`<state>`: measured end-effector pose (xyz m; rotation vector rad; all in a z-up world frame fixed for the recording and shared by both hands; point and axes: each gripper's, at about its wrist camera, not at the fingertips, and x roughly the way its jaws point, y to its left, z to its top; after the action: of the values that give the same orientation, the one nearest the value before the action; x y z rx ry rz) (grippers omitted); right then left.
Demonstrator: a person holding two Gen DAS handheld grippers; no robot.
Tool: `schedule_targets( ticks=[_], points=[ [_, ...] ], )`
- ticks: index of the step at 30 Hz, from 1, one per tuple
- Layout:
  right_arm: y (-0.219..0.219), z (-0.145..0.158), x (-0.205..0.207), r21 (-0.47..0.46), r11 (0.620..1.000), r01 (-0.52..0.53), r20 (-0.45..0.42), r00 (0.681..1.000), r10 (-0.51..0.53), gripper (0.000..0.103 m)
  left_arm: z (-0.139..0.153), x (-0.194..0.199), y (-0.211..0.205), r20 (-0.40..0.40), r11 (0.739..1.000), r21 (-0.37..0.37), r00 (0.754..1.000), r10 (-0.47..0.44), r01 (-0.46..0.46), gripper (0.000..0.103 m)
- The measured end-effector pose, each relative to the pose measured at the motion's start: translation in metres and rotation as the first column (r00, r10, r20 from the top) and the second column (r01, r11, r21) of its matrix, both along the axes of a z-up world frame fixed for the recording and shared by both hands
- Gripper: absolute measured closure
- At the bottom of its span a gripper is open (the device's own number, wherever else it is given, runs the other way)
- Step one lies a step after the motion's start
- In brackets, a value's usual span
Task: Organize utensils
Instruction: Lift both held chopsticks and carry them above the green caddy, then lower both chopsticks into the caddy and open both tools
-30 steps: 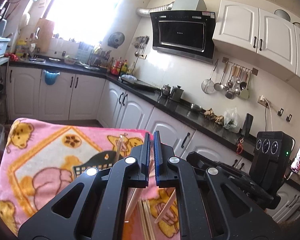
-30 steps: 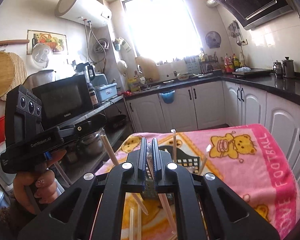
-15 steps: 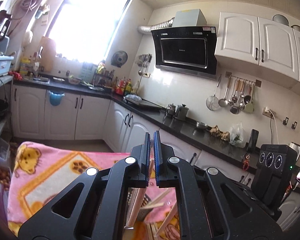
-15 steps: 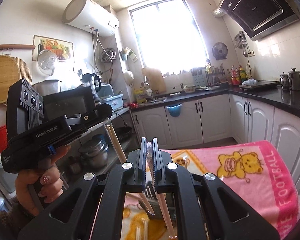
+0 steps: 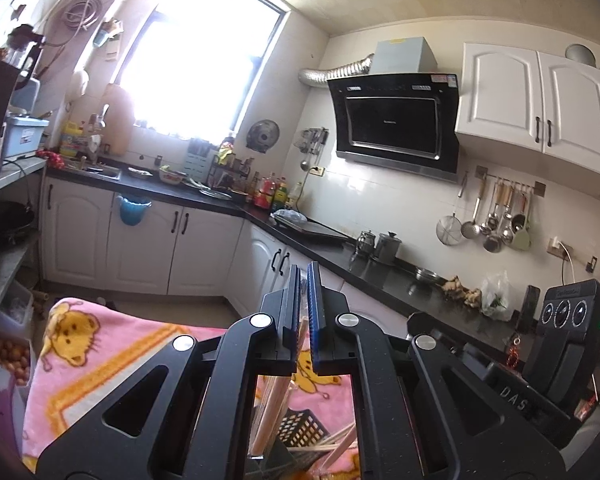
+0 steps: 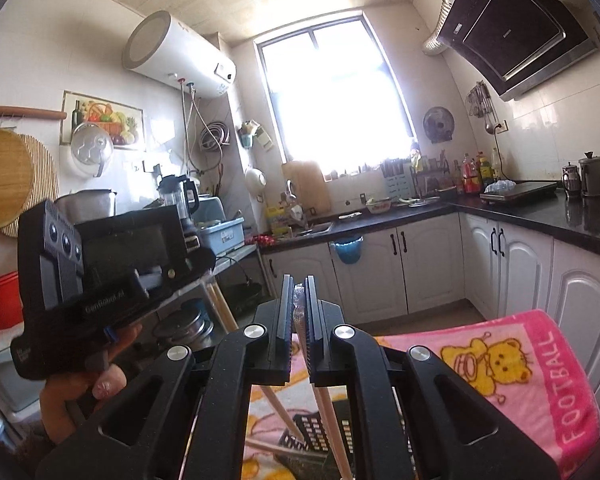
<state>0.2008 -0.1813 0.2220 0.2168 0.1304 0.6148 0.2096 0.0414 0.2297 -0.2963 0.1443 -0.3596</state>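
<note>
My left gripper [image 5: 303,280] is shut on a wooden chopstick pair [image 5: 272,408] that hangs down through the jaws. My right gripper [image 6: 299,288] is shut on a plastic-wrapped chopstick pair [image 6: 332,420], whose wrapper tip pokes up between the pads. Both pairs dangle above a black mesh basket [image 6: 316,436] on the pink bear-print blanket [image 6: 520,360]. The basket [image 5: 296,428] holds a few more sticks. In the right wrist view the left gripper's body [image 6: 80,280] is at the left, in a person's hand [image 6: 80,384], with its chopsticks [image 6: 220,304] slanting down.
White cabinets and a black counter [image 5: 380,276] run along the far wall and the right. A shelf with a microwave [image 6: 132,236] and pots stands left of the blanket. The right gripper's body [image 5: 564,340] is close on the right in the left wrist view.
Both grippers have risen with their chopsticks still held. The blanket and basket have dropped lower in both views, and more of the walls and ceiling shows.
</note>
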Motion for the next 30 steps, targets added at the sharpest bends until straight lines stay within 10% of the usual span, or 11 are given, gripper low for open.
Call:
schedule_targets(
  ticks=[30],
  points=[
    [0.034, -0.052, 0.064, 0.028, 0.998, 0.052, -0.053, 0.997, -0.051, 0.097, -0.072, 0.038, 0.009, -0.076, 0.997, -0.027, 0.994, 0.076, -0.079, 0.101]
  ],
)
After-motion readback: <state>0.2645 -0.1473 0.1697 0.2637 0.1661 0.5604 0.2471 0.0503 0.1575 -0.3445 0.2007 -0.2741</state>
